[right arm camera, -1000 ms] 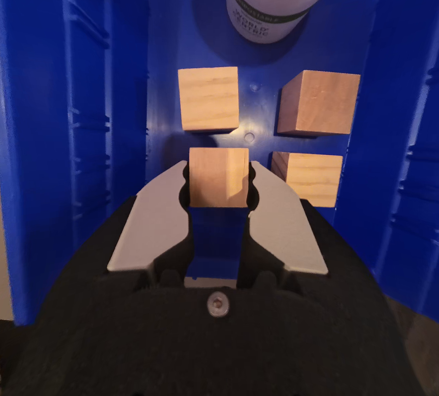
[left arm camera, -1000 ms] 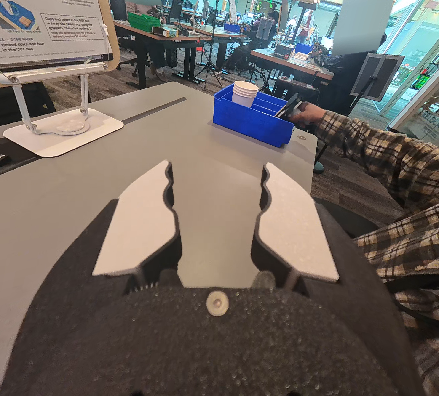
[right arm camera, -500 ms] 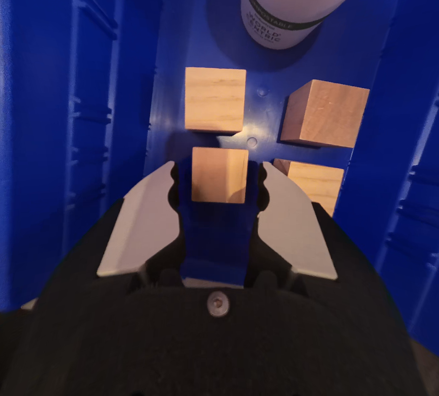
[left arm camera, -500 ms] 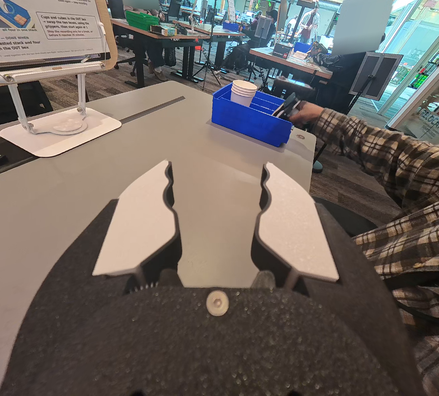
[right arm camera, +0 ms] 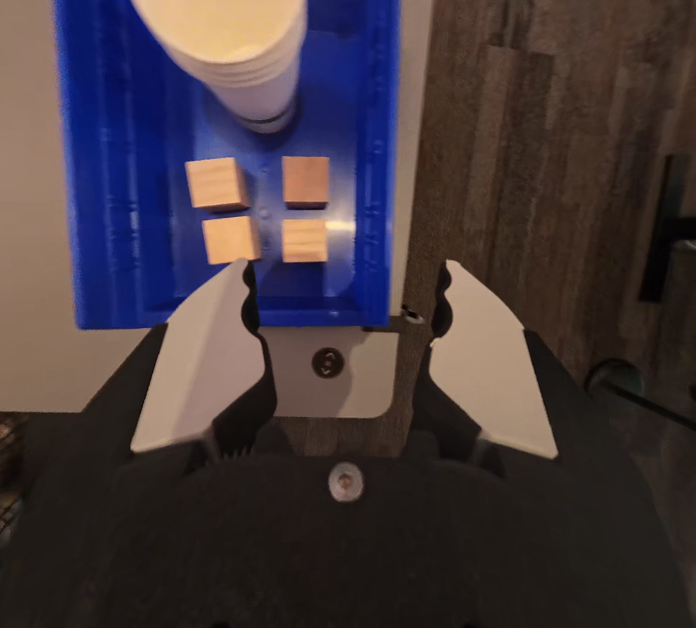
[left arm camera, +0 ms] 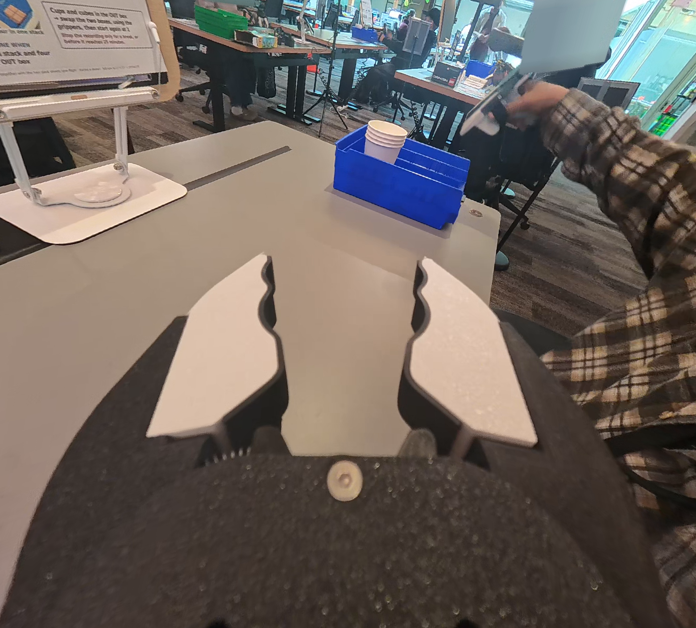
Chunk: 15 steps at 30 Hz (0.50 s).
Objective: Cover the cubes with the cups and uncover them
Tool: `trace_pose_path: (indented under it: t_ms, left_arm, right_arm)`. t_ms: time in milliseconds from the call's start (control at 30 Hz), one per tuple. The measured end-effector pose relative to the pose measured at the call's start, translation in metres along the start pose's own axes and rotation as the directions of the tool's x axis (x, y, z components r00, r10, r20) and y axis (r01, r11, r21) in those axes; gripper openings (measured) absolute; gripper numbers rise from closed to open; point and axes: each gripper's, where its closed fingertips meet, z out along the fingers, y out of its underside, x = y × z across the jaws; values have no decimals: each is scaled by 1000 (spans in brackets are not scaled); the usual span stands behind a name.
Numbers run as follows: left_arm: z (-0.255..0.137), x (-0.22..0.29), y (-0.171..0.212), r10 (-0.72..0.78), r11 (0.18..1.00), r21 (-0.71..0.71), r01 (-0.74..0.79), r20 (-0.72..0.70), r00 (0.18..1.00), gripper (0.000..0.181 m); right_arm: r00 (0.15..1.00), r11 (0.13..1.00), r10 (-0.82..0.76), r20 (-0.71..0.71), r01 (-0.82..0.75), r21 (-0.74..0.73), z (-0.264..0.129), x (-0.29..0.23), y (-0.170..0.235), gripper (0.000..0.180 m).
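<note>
Several wooden cubes (right arm camera: 216, 182) lie in a square on the floor of a blue bin (right arm camera: 98, 158). A stack of white paper cups (right arm camera: 226, 45) stands upright at the bin's far end. My right gripper (right arm camera: 346, 265) is open and empty, held high above the bin's near end. My left gripper (left arm camera: 344, 263) is open and empty over the grey table (left arm camera: 188, 271), well short of the bin (left arm camera: 395, 192). The cup stack (left arm camera: 384, 141) shows in the left wrist view too. There the right gripper (left arm camera: 486, 116) hangs above the bin's right end in a hand.
The bin sits at the table's far right corner, close to the edge (right arm camera: 395, 365), with wood floor (right arm camera: 546, 158) beyond. A white stand (left arm camera: 90, 199) with an instruction sheet stands at the far left. A plaid sleeve (left arm camera: 621, 214) crosses the right side.
My right gripper let go of the near-left cube, opened wide and rose up out of the bin. The cube stays on the bin floor. My left gripper barely moved.
</note>
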Motion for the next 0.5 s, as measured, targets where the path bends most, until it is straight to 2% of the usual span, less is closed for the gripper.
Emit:
trace_pose_path:
  t_ms: [200,500]
  left_arm:
    - [7,0,6,-3,1000,-25,3,2,1000,70]
    - [12,-15,12,-31,999,-39,31,21,999,70]
  right_arm:
    - [993,984,119,8,-117,-135,39,36,11,86]
    - [992,957,117,40,-102,-271,93,35,25,76]
